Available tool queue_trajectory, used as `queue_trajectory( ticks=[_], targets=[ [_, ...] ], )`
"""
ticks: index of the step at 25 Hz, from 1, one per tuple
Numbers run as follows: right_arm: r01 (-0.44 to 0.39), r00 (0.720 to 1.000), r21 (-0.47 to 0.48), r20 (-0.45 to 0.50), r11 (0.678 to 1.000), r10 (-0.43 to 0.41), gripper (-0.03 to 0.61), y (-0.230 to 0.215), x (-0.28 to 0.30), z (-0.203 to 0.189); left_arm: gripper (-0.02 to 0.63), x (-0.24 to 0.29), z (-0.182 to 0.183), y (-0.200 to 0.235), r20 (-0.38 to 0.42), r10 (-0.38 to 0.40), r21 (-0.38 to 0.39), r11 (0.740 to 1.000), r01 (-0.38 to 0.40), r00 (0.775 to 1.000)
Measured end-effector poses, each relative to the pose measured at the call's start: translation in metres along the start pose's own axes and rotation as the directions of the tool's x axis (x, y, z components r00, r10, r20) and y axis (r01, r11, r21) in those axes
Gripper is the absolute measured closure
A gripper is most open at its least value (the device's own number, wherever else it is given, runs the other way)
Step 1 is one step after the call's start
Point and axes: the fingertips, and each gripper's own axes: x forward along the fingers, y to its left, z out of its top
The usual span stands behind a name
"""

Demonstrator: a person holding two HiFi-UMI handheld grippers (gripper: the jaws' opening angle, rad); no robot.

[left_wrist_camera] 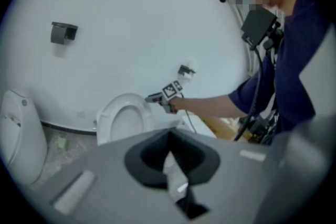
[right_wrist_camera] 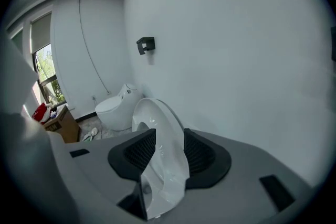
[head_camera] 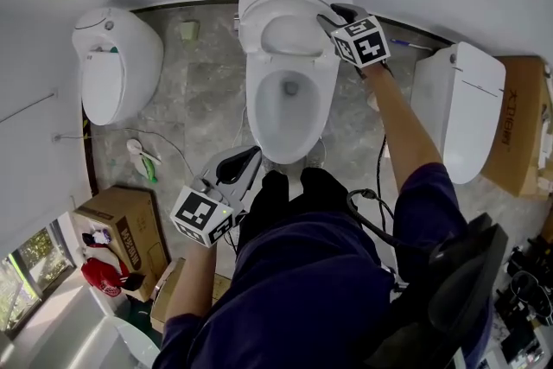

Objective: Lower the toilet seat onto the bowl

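Note:
The white toilet (head_camera: 289,112) stands against the wall with its seat (head_camera: 294,34) raised upright over the open bowl. My right gripper (head_camera: 333,15) is at the seat's upper right edge. In the right gripper view the seat's rim (right_wrist_camera: 163,128) stands between the two black pads (right_wrist_camera: 134,152), and the right gripper (right_wrist_camera: 168,152) is open around it. My left gripper (head_camera: 246,164) hangs low near the bowl's front, shut and empty. The left gripper view shows its closed jaws (left_wrist_camera: 169,157), the raised seat (left_wrist_camera: 123,118) and the right gripper (left_wrist_camera: 155,97) beyond.
A second white toilet (head_camera: 117,65) stands at the left and a third (head_camera: 462,104) at the right. Cardboard boxes (head_camera: 121,229) sit at the lower left and a brown one (head_camera: 523,125) at the right. A black fixture (right_wrist_camera: 145,45) hangs on the wall.

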Motion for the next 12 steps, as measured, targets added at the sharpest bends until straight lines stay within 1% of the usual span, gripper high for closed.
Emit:
queue_trajectory(
  ticks=[4,12],
  targets=[
    [-0.003,1.0,-0.003,-0.024,1.0,0.003,0.44,-0.009,0.014,-0.001,0.611,-0.007,-0.007,0.007,-0.003,0.026,-0.017,1.0,-0.026,1.0],
    [-0.001,0.999,0.008,-0.032,1.0,0.001,0.442,-0.012,0.032,0.002,0.611,-0.014,-0.009,0.017,0.013,0.063,-0.042,0.997,-0.062,0.998]
  ],
)
